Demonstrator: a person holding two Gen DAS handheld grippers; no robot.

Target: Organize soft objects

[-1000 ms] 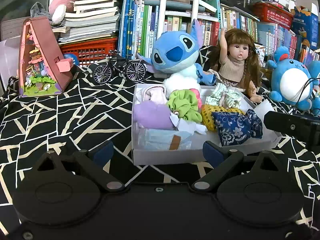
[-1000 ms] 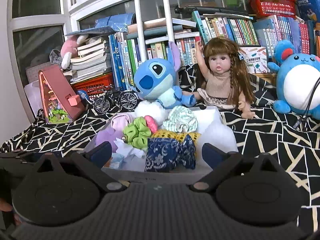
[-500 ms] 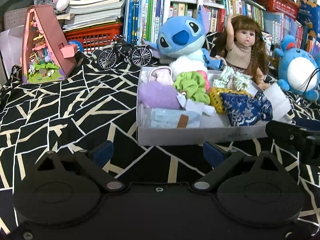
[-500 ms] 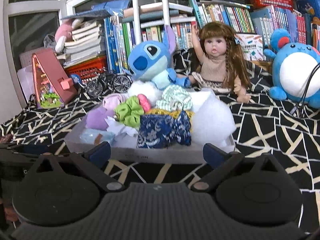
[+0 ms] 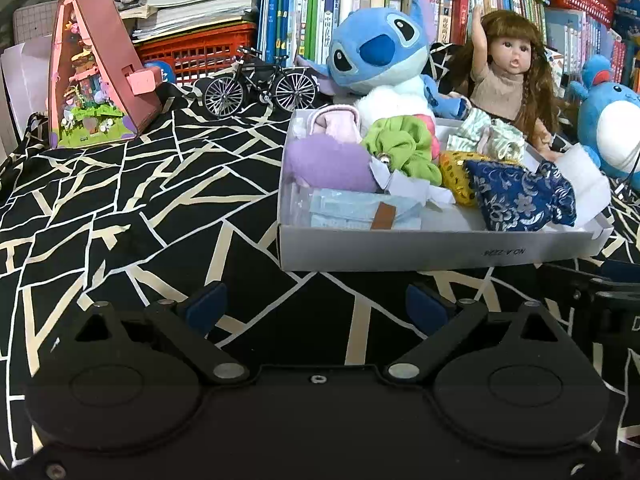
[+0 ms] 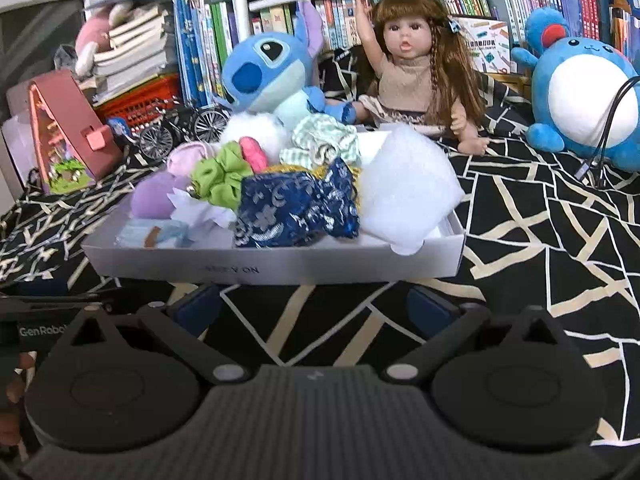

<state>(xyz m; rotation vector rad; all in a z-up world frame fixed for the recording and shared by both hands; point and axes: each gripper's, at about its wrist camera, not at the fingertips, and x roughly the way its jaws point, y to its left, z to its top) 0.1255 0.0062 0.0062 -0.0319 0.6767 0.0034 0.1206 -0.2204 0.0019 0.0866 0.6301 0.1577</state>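
Far left on the black-and-cream cloth (image 5: 120,184): a pink A-frame toy house (image 5: 96,76), then a small model bicycle (image 5: 260,84) in front of a red basket (image 5: 200,46). Left gripper (image 5: 316,308) hangs low over the cloth, jaws spread wide, nothing in them, just short of the white box's (image 5: 420,248) near wall. Box holds the soft stuff: purple pouch (image 5: 328,166) at left, green scrunchie (image 5: 404,150) mid, striped scrunchie (image 5: 488,138) behind, navy brocade pouch (image 6: 296,208) front, white stuffing wad (image 6: 404,184) at the right end. Stitch plush (image 6: 268,72) and doll (image 6: 412,64) sit just behind the box, round blue plush (image 6: 584,100) far right. Right gripper (image 6: 316,308) also released, empty, fingers just in front of the box's front wall.
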